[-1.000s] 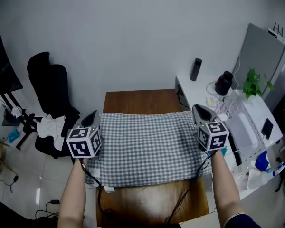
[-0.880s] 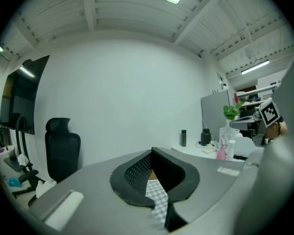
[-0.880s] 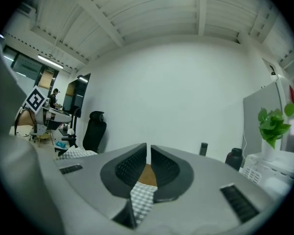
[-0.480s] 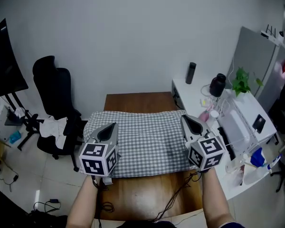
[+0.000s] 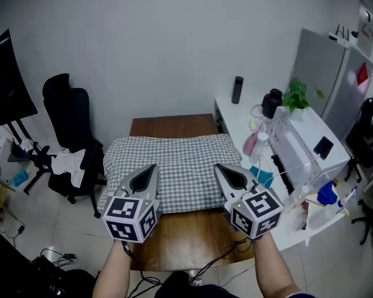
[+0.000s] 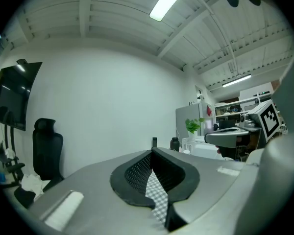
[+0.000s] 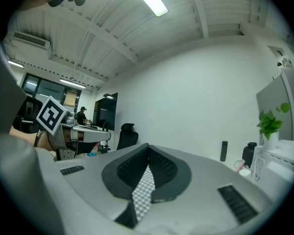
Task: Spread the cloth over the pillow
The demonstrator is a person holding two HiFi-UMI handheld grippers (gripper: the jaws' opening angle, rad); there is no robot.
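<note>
A grey-and-white checked cloth point(image 5: 174, 166) lies flat over the pillow on the brown wooden table point(image 5: 174, 125); the pillow itself is hidden under it. Both grippers hover side by side above the cloth's near edge, raised toward my head and pointing away from me. The left gripper point(image 5: 151, 166) is shut, and so is the right gripper point(image 5: 217, 166). In the left gripper view point(image 6: 152, 151) and the right gripper view point(image 7: 148, 146) the jaws meet at the tip. A sliver of cloth point(image 6: 157, 196) point(image 7: 144, 190) shows below through the slit. The cloth does not look lifted.
A black office chair point(image 5: 67, 113) with white rags stands left of the table. To the right, a white side table point(image 5: 298, 166) carries bottles, a plant point(image 5: 296, 95) and a box, with a grey cabinet behind. Cables hang off the table's near edge point(image 5: 186, 241).
Both grippers have come back from the cloth's sides toward me, risen closer to my head and drawn nearer each other. The cloth stays flat on the pillow.
</note>
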